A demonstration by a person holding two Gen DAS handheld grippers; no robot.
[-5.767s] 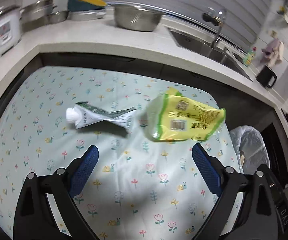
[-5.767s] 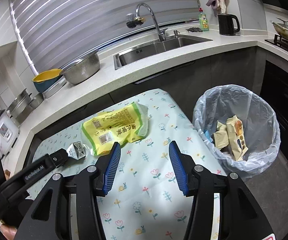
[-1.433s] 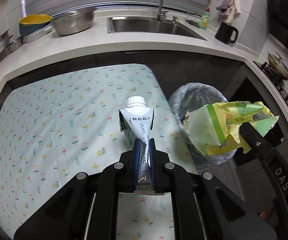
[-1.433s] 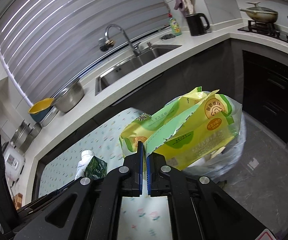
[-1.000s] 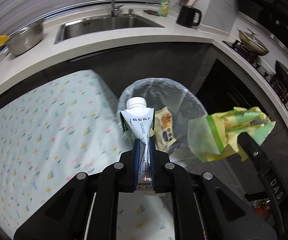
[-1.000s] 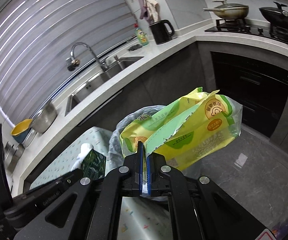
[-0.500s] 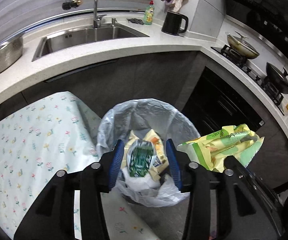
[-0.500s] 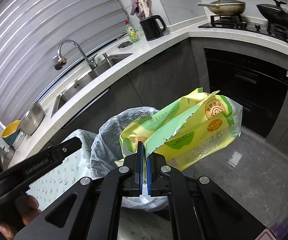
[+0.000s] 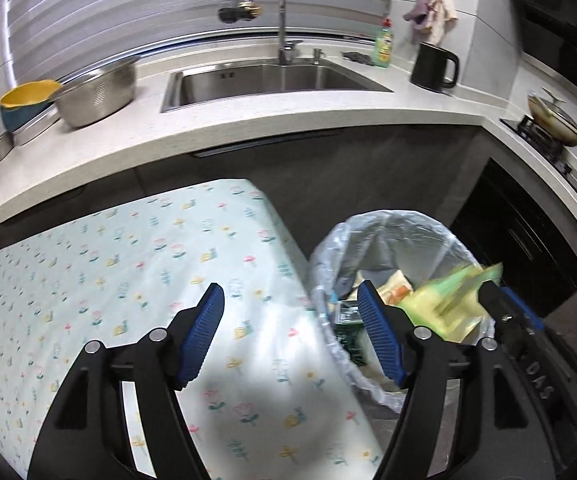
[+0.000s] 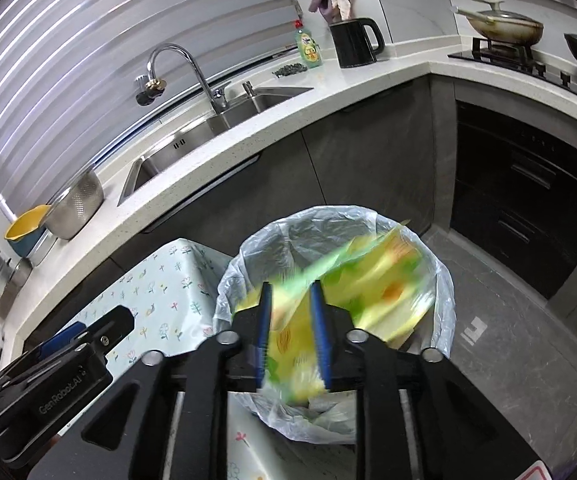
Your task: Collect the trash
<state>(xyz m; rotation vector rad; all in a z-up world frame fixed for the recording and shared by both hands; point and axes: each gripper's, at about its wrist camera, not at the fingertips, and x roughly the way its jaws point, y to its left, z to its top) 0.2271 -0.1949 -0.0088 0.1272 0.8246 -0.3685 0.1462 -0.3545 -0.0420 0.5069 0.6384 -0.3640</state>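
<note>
The yellow-green snack bag (image 10: pixel 368 280) is a blur over the mouth of the lined trash bin (image 10: pixel 440 280), its lower end between the jaws of our right gripper (image 10: pixel 291 332), which tilts down over the bin; the jaws are opening and we see no pad pressing the bag. Our left gripper (image 9: pixel 292 336) points down beside the bin, over the edge of the floral tabletop (image 9: pixel 128 264), jaws opening with nothing between them. A green carton (image 9: pixel 346 330) lies inside the bin. Behind the bin runs the counter with the sink (image 9: pixel 272 80), kettle (image 9: pixel 434 66) and colander (image 9: pixel 96 92).
</note>
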